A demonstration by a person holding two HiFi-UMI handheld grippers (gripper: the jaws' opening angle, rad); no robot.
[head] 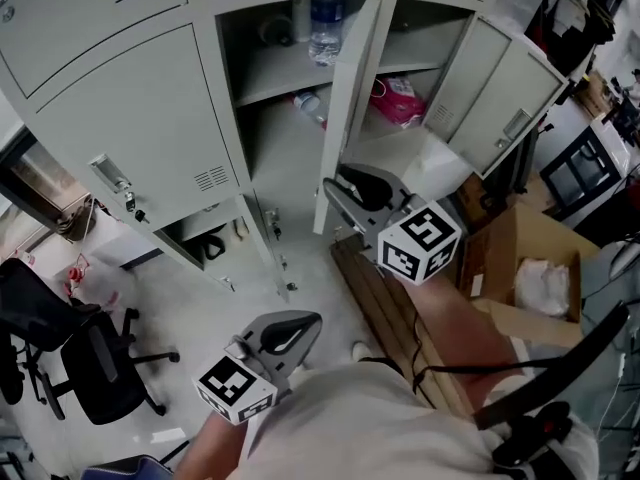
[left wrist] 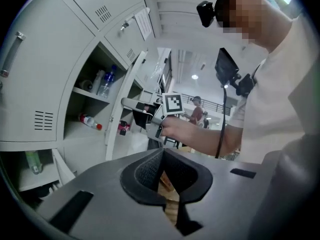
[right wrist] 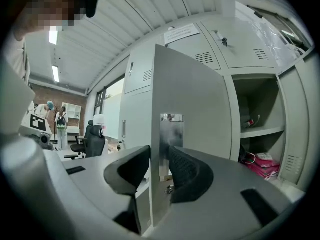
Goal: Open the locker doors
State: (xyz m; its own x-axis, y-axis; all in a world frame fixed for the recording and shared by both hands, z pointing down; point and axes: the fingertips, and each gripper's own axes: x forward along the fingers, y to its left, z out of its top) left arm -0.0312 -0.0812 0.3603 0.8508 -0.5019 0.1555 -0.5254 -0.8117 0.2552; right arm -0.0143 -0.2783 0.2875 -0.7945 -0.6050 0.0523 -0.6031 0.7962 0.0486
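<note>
Open door [head: 345,108] in the middle of the grey lockers [head: 120,88], thin edge turned toward the head view. Nipped by the right gripper [head: 338,193]: jaws part way closed, one black pad [right wrist: 187,171] on each side of the door's edge, pressed on it at the shiny plate [right wrist: 172,129]. Tall and grey between those pads in the right gripper view. Behind the door, shelves with one bottle [head: 325,28] standing on top and a second bottle [head: 310,105] lying below. Just to the right, another open locker with a pink bag [head: 400,98] inside. Lower down and nearer the person, the left gripper [head: 290,336], well apart from the lockers, jaws closed tip to tip with nothing in them. On the floor, wood planks [head: 385,303] under the right gripper, a brown box [head: 505,258] at the right, a black chair [head: 95,368] at the left
</note>
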